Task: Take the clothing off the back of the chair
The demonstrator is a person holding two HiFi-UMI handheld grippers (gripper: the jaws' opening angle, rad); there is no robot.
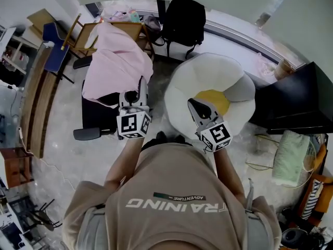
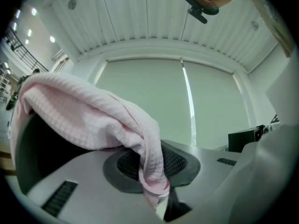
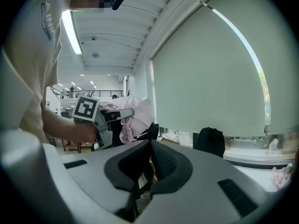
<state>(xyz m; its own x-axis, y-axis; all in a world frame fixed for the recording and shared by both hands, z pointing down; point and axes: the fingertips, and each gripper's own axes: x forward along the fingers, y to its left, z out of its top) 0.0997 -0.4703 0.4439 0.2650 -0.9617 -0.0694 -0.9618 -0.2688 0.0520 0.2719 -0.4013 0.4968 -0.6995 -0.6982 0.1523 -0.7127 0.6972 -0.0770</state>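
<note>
A pink waffle-knit garment hangs over the back of a black office chair, left of centre in the head view. My left gripper is at the garment's near right edge and is shut on a fold of it. In the left gripper view the pink garment is bunched and pinched between the pads of my left gripper. My right gripper hangs over the white round seat, shut, with nothing in it. The right gripper view shows my right gripper and, beyond it, the left gripper lifting the pink garment.
A white round chair with a yellow cushion is under my right gripper. A black backpack stands behind it, a black desk at right. Wooden chairs and a bench are at left.
</note>
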